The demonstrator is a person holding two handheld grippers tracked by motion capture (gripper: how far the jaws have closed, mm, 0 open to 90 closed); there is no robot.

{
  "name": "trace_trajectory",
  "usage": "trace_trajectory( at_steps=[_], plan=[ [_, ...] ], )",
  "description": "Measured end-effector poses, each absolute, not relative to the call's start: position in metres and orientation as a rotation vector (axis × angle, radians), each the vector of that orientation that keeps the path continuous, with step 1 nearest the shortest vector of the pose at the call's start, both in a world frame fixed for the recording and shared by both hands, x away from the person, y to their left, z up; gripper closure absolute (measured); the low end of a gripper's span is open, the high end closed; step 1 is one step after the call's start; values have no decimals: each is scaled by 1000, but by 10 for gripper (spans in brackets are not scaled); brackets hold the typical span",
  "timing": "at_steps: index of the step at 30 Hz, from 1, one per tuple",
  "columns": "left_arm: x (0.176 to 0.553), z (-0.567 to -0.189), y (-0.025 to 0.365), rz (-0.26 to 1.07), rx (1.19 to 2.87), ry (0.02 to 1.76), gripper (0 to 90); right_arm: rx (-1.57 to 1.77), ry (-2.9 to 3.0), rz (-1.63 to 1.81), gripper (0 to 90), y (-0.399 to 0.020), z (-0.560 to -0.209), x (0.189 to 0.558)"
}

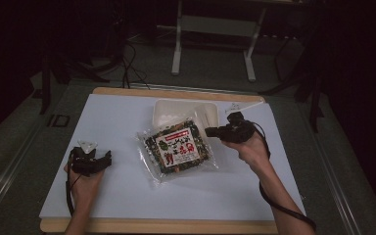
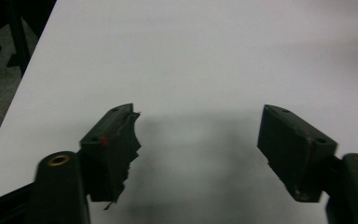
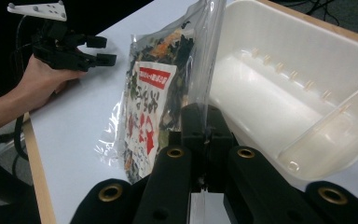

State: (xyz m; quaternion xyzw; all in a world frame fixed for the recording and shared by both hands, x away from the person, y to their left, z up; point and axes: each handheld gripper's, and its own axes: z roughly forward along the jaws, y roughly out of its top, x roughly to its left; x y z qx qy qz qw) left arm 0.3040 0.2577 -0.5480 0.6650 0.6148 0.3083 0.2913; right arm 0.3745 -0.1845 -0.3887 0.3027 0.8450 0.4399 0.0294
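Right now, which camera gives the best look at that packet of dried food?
The high view: the packet shows whole there, label up, one edge by the white tray. The right gripper view sees it close but edge-on, its clear edge pinched in the right tongs. The left gripper view looks at bare table.

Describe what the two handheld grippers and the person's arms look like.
Both are black. The left gripper carries a pale grey three-cornered plate on top; its blocky pads have screw holes, with brass-coloured rivets at the arms. The right gripper shows matching brass rivets. A black cable trails along the bare right forearm; no sleeves show.
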Motion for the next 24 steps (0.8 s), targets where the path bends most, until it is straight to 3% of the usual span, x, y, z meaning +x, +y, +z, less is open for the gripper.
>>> trace_trajectory(
  at_steps=[5, 24],
  plan=[
    [305, -548, 258, 812, 1774, 1639, 235, 901, 2615, 1332, 899, -183, -378, 377],
    [304, -549, 257, 800, 1785, 1617, 252, 809, 2625, 1266, 899, -182, -339, 391]
  ],
)
